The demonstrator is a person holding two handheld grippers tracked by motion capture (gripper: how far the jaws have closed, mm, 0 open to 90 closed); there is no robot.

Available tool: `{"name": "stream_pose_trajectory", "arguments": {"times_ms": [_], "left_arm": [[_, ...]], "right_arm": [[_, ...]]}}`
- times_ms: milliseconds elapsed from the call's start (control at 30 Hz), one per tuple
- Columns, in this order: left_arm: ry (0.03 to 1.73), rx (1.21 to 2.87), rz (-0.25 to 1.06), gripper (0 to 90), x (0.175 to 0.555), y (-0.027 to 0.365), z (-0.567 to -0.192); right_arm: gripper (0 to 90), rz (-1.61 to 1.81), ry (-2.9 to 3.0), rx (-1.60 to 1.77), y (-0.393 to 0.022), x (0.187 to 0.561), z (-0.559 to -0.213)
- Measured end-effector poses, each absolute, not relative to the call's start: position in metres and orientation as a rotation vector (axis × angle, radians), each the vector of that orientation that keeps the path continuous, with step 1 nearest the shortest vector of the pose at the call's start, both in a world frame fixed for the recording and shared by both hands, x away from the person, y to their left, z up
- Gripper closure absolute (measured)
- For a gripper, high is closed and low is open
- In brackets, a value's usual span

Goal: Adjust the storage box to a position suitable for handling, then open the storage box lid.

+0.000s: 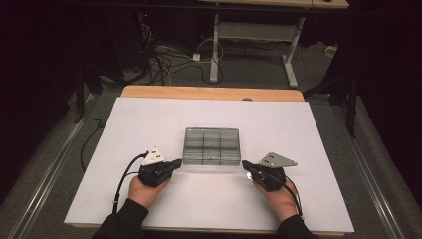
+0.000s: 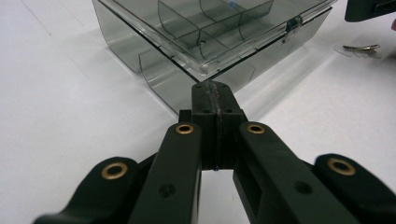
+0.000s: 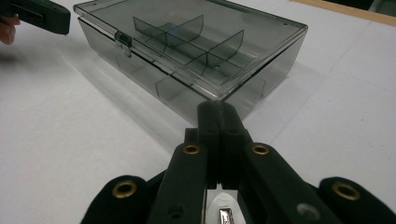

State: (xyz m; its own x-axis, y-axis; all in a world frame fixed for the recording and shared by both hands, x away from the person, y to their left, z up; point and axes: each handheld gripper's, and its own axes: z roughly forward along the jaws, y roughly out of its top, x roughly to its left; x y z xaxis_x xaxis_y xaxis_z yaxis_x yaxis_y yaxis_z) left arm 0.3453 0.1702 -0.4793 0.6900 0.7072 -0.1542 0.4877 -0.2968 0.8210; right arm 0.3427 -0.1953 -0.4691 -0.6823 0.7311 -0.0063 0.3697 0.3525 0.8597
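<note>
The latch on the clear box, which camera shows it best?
The right gripper view: the latch sits sharp on the front edge of the closed lid of the clear box. The left gripper view shows it smaller, near the far corner. In the high view it is too small to make out.

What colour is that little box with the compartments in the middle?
The box is see-through smoky grey plastic, best seen in the right gripper view.

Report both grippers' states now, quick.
Left gripper: shut, holding nothing, tips just short of the clear box.
Right gripper: shut, holding nothing, pointing at the box's near corner.
</note>
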Motion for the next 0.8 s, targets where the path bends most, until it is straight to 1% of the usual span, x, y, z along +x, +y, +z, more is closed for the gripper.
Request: {"name": "stream_pose_trajectory", "arguments": {"times_ms": [800], "left_arm": [[0.923, 1.952, 0.306, 88.2, 0.3479, 0.1671, -0.4814]], "right_arm": [[90.0, 1.232, 2.246, 0.961, -0.1920, 0.3418, -0.4717]]}}
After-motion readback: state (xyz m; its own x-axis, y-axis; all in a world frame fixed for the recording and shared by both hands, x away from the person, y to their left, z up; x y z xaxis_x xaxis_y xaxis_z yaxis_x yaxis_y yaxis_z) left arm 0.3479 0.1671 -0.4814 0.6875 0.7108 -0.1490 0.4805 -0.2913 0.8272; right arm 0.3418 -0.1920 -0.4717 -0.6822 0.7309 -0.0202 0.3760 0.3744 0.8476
